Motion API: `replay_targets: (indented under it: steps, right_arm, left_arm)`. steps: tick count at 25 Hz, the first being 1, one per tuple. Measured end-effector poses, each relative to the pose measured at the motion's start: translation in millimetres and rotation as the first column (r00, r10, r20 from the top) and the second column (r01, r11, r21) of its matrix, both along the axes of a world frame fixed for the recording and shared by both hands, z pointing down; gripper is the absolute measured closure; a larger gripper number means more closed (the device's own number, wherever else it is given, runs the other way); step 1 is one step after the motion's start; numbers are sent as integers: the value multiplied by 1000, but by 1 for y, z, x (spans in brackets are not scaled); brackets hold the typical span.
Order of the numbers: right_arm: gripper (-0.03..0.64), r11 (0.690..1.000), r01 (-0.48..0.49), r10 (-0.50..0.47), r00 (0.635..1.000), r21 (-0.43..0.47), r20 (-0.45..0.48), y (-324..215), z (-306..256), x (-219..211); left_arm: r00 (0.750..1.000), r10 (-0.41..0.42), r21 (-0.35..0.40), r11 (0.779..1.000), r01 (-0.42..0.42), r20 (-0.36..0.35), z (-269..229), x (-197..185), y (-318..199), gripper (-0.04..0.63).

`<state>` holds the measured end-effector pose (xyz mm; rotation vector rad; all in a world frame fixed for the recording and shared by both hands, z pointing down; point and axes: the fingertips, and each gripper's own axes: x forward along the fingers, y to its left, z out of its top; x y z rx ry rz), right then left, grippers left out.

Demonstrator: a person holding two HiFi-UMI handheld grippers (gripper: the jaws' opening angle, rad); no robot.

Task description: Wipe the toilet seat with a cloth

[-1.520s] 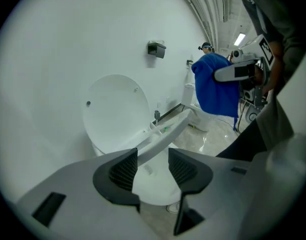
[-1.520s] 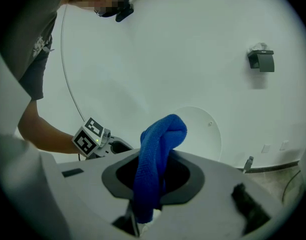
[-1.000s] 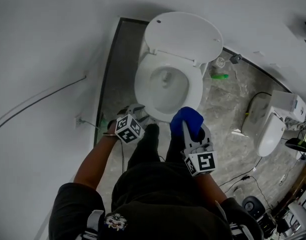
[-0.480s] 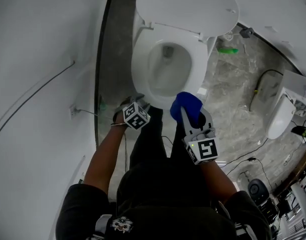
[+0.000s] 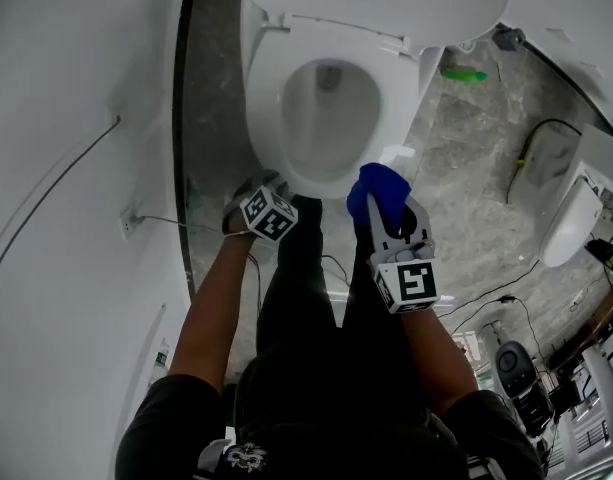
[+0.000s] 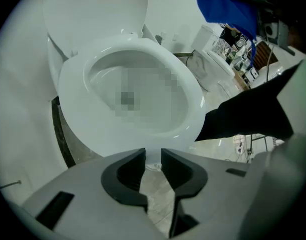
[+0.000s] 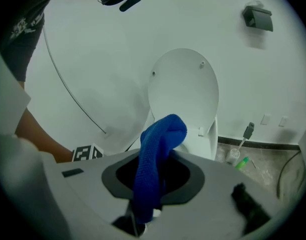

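The right gripper (image 7: pixel 153 181) is clamped on the blue cloth (image 7: pixel 160 134), which hangs near the front edge of the seat (image 5: pixel 263 118). The left gripper (image 6: pixel 153 166) is closing with nothing between its jaws, low before the same rim.

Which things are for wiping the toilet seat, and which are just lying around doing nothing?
For the job: toilet seat; blue cloth; right gripper, which holds the cloth.
Just lying about: green bottle; second toilet off to the side.
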<state>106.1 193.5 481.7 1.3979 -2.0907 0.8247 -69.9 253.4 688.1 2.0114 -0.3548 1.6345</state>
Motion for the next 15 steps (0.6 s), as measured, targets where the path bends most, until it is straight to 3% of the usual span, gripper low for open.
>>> replay_targets:
  steps: [4,7,11,15]
  right_arm:
    - [538,999,33,-34,999,-26,-6,7,13,0]
    - [538,999,47,-47,999,-16,1,-2,26,-1]
    - [538,998,57,-57,998,12,6,-34,48,-4]
    - [538,995,69,-70,998,72,7,-87,75,-13]
  left_arm:
    - [999,-33,19,999,33,-15,-1,-1,0,491]
    - [992,-116,-5,993,116,-44,-10,1,-4,493]
    - [949,-280,65,954,291,-145,-44,15,-45,572]
    - [923,-318,215,907,362,-215,-70,29,-92,584]
